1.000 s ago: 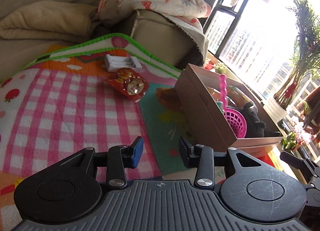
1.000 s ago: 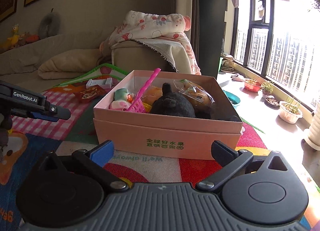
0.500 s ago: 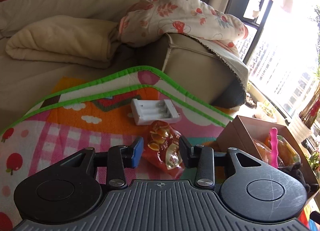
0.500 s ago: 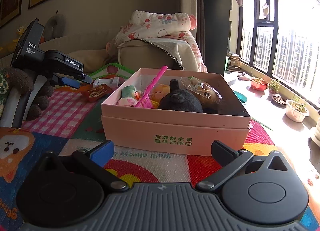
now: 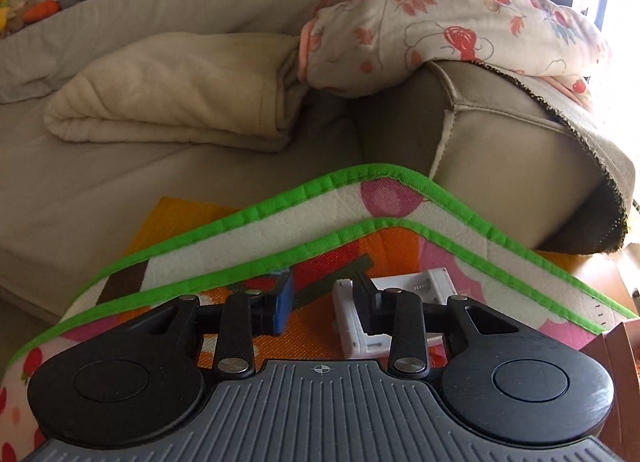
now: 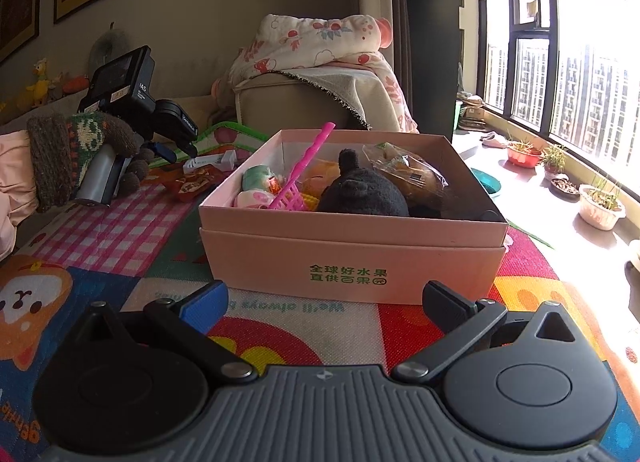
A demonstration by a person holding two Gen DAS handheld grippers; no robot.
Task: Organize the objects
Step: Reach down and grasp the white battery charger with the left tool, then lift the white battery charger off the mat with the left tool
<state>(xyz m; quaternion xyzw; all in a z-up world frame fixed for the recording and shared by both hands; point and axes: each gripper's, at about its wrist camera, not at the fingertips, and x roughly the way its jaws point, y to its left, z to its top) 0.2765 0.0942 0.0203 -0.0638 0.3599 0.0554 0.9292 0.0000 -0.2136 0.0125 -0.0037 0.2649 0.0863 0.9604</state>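
Observation:
A white battery charger (image 5: 404,302) lies on the play mat (image 5: 328,206) near its green-edged far border. My left gripper (image 5: 322,304) is open, low over the mat, with its right finger over the charger's left end. The charger (image 6: 212,161) and a red snack packet (image 6: 192,184) also show in the right wrist view, beside my left gripper (image 6: 176,146). A pink cardboard box (image 6: 352,258) holds a black plush toy (image 6: 364,192), a pink scoop (image 6: 300,174) and wrapped snacks. My right gripper (image 6: 324,302) is open and empty in front of the box.
A beige sofa (image 5: 120,166) with a folded cream blanket (image 5: 172,90) and a floral quilt (image 5: 448,18) stands just behind the mat. Small plant pots (image 6: 600,204) line the sunny window ledge at the right. The box's corner (image 5: 620,346) shows at the right edge.
My left gripper has moved forward past the red snack packet to the white charger at the mat's far edge. The right gripper has stayed in front of the box.

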